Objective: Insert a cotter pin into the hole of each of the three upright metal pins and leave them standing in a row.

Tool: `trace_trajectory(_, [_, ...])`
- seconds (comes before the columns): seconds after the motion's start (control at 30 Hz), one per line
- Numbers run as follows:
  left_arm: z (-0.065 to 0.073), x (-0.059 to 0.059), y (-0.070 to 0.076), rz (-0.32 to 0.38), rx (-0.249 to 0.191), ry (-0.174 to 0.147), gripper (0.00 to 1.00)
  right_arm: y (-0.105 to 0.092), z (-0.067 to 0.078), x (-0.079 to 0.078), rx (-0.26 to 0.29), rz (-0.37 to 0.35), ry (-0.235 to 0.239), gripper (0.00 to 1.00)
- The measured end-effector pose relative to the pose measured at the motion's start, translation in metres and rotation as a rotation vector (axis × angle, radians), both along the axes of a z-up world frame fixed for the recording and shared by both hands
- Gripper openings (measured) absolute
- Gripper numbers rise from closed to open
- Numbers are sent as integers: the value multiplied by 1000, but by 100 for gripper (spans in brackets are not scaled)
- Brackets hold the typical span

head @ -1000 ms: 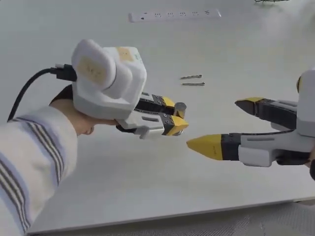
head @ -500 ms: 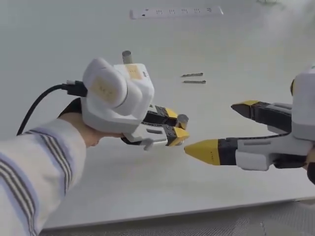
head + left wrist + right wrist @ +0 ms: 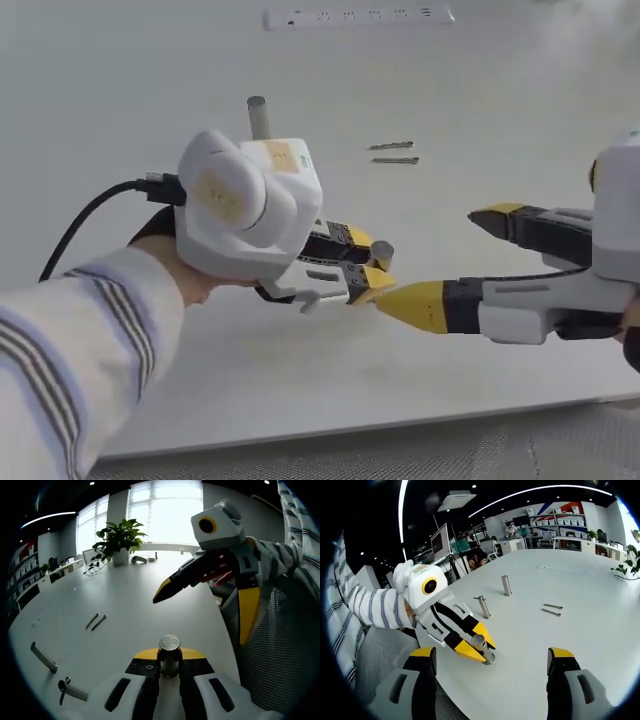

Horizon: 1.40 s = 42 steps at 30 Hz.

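Pin [image 3: 169, 650]: short grey metal cylinder, flat shiny top; in left gripper [image 3: 369, 262]

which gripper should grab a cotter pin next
Probably the right. The right gripper is open and empty, free to reach the cotter pins, while the left gripper is shut on a metal pin.

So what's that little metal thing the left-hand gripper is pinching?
It is a short, silvery metal pin: a plain cylinder with a flat round top and, in the right gripper view, a wider ring-like foot. The left gripper is shut on its shaft between yellow-tipped jaws and holds it roughly upright at the white table. I cannot tell whether the foot touches the surface.
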<state>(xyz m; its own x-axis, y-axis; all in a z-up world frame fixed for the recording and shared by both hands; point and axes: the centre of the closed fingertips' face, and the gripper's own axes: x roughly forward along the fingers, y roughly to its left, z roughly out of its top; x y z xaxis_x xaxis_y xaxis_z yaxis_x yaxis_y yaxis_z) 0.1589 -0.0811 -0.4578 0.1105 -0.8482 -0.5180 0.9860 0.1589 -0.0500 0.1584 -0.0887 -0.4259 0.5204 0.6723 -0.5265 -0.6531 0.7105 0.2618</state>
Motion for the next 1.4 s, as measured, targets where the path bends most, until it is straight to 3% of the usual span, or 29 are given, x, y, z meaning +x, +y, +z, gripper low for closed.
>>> trace_trajectory(0.67, [-1,5,6,14,1,-12,10,7,-1,-4,9,21,9,91])
trace_trajectory(0.73, [0,5,6,19,-2,-6,10,7,-1,-5,6,24,9,91])
trace_trajectory(0.8, [0,5,7,36,-5,21,10,7,-1,-5,8,25,10,91])
trace_trajectory(0.87, [2,6,7,31,-8,16,11,8,-1,-5,6,30,9,91])
trace_trajectory(0.9, [6,7,7,42,-27,34,11,9,-1,-5,5,31,8,91])
trace_trajectory(1.0, [16,7,9,41,-63,34,12,10,0,-5,6,34,6,91])
trace_trajectory(1.13, [22,8,17,51,-50,37,24,10,0,-5,2,37,5,91])
trace_trajectory(1.17, [24,7,19,43,-52,27,28,10,-1,-6,-1,39,8,91])
trace_trajectory(1.23, [29,2,24,37,-67,45,35,10,-3,-7,-5,44,9,91])
trace_trajectory(1.3, [32,-2,29,32,-70,42,41,11,-4,-7,-6,48,11,91])
trace_trajectory(1.4, [30,-6,40,52,-41,43,51,12,-3,-7,-2,51,9,90])
